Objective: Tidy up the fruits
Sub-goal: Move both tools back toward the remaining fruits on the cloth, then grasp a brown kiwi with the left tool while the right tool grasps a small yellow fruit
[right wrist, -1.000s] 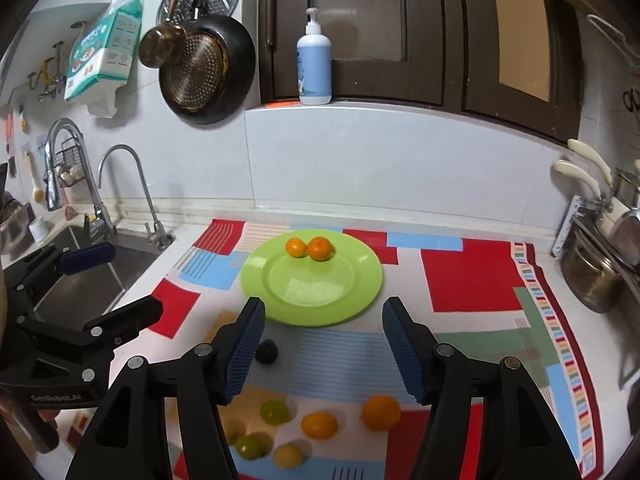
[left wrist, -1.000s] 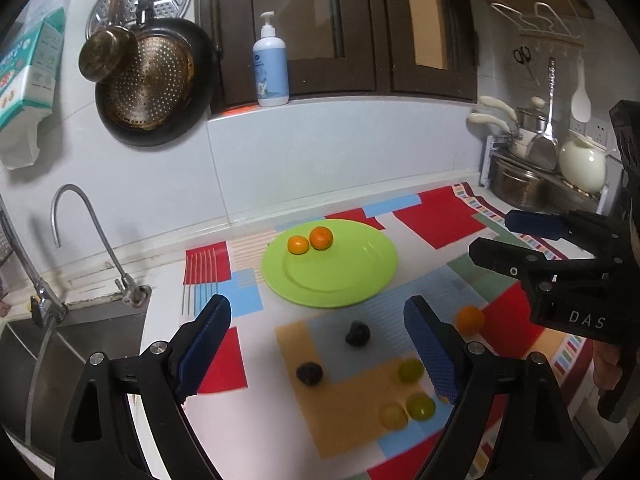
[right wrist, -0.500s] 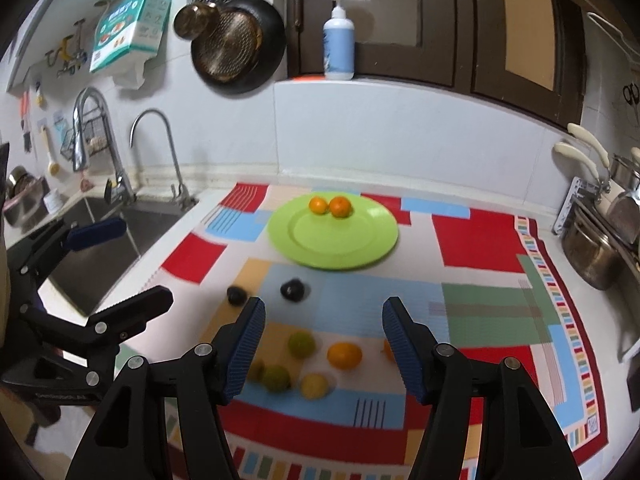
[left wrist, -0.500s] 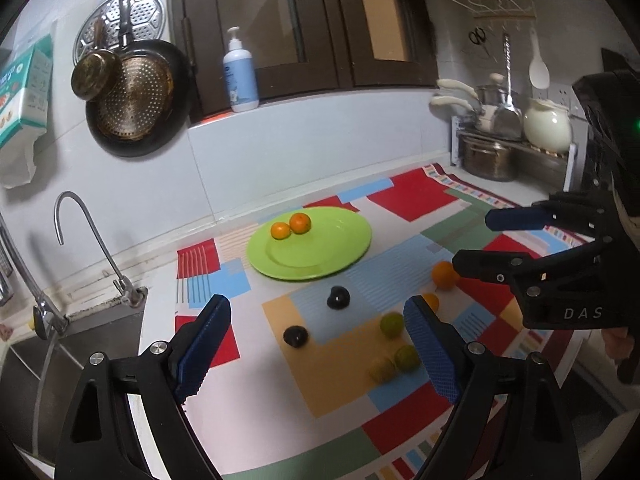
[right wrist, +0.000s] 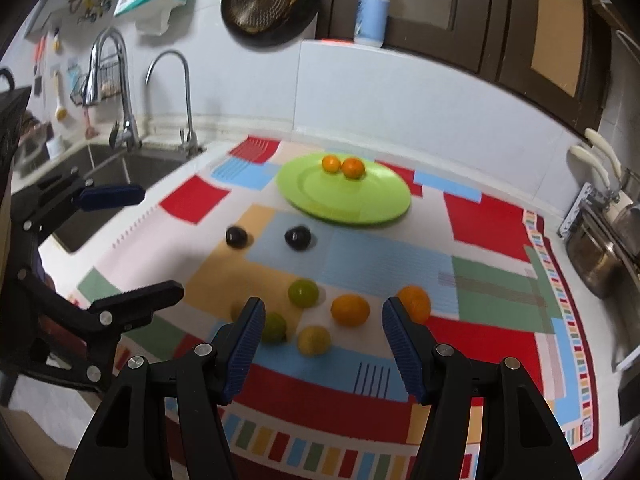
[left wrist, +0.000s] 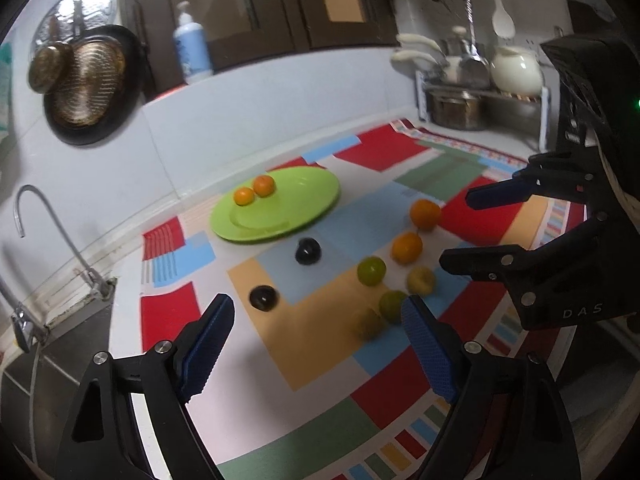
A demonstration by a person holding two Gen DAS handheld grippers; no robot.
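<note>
A green plate at the back of the patchwork mat holds two small oranges. Loose on the mat in front lie two oranges, green fruits, yellowish fruits and two dark fruits. My left gripper hovers over the mat's near left part, its jaws closing with nothing between the pads. My right gripper hangs open above the orange and green fruits and grips nothing.
A sink with two taps lies left of the mat. At the right stands a rack with metal pots and a white kettle. A soap bottle and hanging pans are on the back wall.
Both grippers have sunk toward the mat and rolled a little, so the loose fruits now show fully ahead of the fingers. The left jaws have narrowed slightly.
</note>
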